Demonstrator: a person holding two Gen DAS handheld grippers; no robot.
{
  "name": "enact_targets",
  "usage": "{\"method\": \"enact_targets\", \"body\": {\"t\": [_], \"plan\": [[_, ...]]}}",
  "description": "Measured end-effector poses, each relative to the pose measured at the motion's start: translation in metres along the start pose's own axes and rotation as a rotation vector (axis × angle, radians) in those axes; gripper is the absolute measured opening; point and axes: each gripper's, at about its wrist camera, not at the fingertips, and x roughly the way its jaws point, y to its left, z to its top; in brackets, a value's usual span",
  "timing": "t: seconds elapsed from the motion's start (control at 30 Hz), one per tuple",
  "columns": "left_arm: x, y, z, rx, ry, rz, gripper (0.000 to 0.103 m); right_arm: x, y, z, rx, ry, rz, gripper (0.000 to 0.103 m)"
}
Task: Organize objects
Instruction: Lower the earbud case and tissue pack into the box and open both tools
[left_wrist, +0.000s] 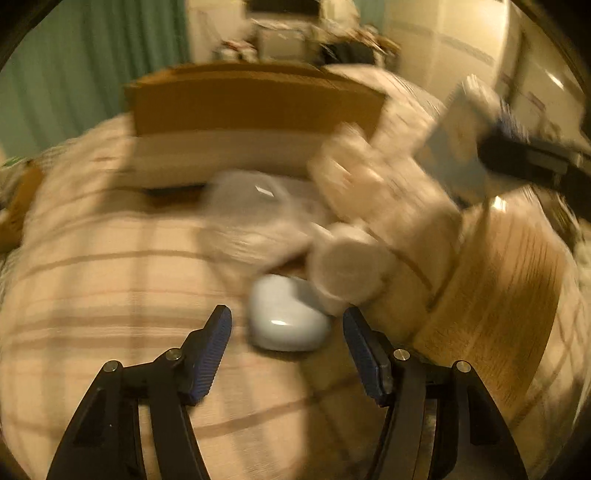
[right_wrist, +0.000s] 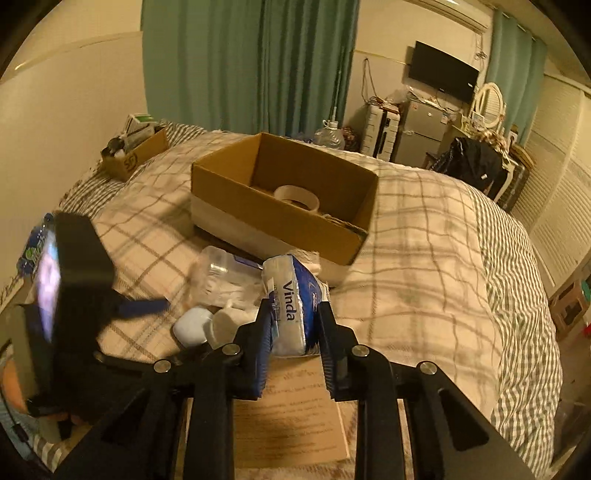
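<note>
Soft plastic-wrapped tissue pack (right_wrist: 291, 306) squeezed betw right gripper (right_wrist: 291, 347) jaws.

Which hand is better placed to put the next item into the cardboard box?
Right. The right gripper is shut on the Vinda tissue pack, with the cardboard box just ahead. The left gripper is open around the pale blue case, gripping nothing.

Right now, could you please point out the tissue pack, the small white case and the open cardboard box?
tissue pack (right_wrist: 291, 314): right wrist view, on its printed blue face.
small white case (left_wrist: 284, 317): left wrist view, on its rounded lid.
open cardboard box (right_wrist: 273, 218): right wrist view, on its near wall.
</note>
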Motion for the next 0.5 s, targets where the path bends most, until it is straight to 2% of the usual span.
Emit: {"method": "enact_targets", "body": {"t": [0.07,0.1,0.13,0.2,0.3,0.37,0.5], "plan": [[0.011,-0.004,0.003,0.017,0.024,0.023,0.062,0.000,-0.006,-0.004,0.015,0.004,0.002,0.022],[0.015,-0.005,0.005,0.020,0.031,0.037,0.054,0.000,-0.008,-0.006,0.020,0.005,0.002,0.022],[0.019,-0.005,0.006,0.023,0.039,0.047,0.051,0.000,-0.010,-0.007,0.027,0.005,0.006,0.022],[0.019,-0.007,0.007,0.028,0.040,0.049,0.051,-0.002,-0.011,-0.009,0.034,0.004,0.014,0.022],[0.007,-0.007,0.004,0.018,0.011,0.077,0.050,-0.008,-0.013,-0.009,0.037,-0.010,0.017,0.022],[-0.012,-0.004,0.002,-0.010,-0.036,0.099,0.050,-0.014,-0.014,-0.007,0.038,-0.026,0.025,0.022],[-0.052,0.012,0.003,-0.104,-0.107,0.056,0.050,-0.029,-0.015,0.003,0.043,-0.069,0.059,0.022]]}}
